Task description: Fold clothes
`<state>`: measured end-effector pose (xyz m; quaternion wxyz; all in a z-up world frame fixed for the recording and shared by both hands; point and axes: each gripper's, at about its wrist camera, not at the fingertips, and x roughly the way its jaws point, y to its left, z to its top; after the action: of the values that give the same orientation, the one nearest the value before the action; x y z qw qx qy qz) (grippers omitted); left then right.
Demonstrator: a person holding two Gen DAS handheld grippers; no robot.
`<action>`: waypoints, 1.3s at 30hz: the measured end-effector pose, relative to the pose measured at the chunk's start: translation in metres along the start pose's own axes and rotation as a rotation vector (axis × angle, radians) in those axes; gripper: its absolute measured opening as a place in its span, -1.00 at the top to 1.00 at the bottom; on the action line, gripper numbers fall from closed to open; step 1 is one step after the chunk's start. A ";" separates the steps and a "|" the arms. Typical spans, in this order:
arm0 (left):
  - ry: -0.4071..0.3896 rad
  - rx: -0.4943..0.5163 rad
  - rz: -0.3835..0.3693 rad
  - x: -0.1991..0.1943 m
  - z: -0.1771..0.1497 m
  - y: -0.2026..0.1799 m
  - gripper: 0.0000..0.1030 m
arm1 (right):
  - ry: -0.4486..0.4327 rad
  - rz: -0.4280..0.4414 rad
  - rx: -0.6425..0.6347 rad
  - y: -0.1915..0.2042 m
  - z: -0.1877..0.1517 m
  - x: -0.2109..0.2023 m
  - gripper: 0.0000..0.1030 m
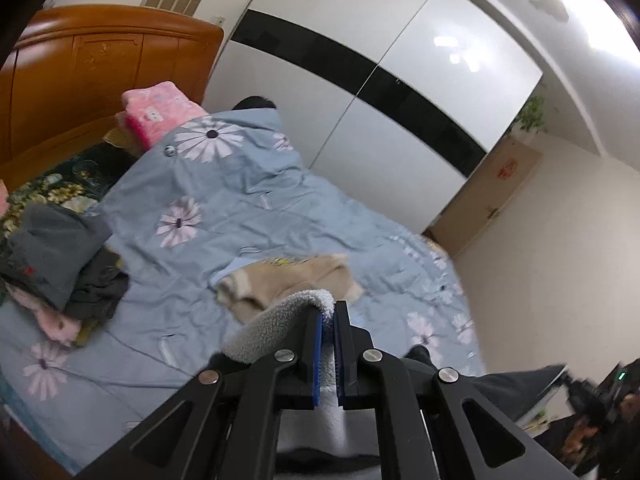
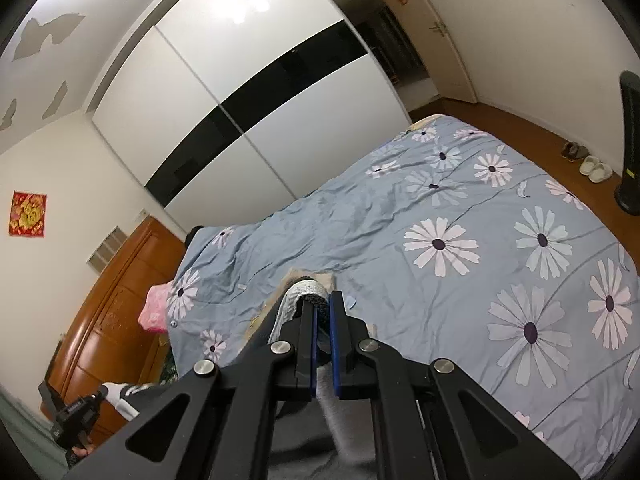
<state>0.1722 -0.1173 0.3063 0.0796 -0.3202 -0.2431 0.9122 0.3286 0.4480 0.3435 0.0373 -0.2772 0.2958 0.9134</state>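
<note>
While you are holding both tools above the bed, your left gripper [image 1: 328, 316] is pinching a fold of the grey fleece garment [image 1: 276, 320] between its blue pads, with the jaws nearly together. Your right gripper [image 2: 323, 308] is clamping another edge of the same garment [image 2: 304, 290] in the same way. Most of that garment is hanging below both cameras, so its shape is hard to make out. Just beyond the fingertips, a beige garment [image 1: 288, 280] is lying crumpled and blurred on the blue floral quilt [image 1: 240, 192]. Farther left, a pile of dark and pink clothes [image 1: 56, 272] is sitting partly cut off by the frame edge. At the far end, a pink pillow [image 1: 160, 114] is resting against the wooden headboard [image 1: 80, 64], beside the white wardrobe [image 1: 360, 92].
</note>
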 end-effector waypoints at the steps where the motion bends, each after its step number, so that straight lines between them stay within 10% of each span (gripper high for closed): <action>1: 0.013 0.005 0.016 0.010 -0.002 0.002 0.89 | 0.018 -0.009 -0.009 0.001 -0.001 0.010 0.90; 14: 0.421 -0.149 0.237 0.239 -0.116 0.127 0.89 | 0.483 -0.378 0.093 -0.087 -0.142 0.239 0.89; 23: 0.627 -0.230 0.346 0.255 -0.185 0.193 0.89 | 0.678 -0.610 0.266 -0.164 -0.244 0.222 0.90; 30: 0.689 -0.133 0.305 0.257 -0.176 0.181 0.79 | 0.703 -0.624 0.238 -0.161 -0.242 0.222 0.86; 34: 0.732 -0.060 0.279 0.241 -0.161 0.172 0.10 | 0.696 -0.599 0.166 -0.149 -0.227 0.199 0.54; 39: 0.727 0.065 0.253 0.234 -0.135 0.159 -0.12 | 0.650 -0.555 0.039 -0.111 -0.196 0.188 0.25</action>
<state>0.0751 -0.1315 0.0086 0.0576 -0.6473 -0.1288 0.7491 0.2903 0.4116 0.0548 0.1916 -0.6190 0.2234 0.7282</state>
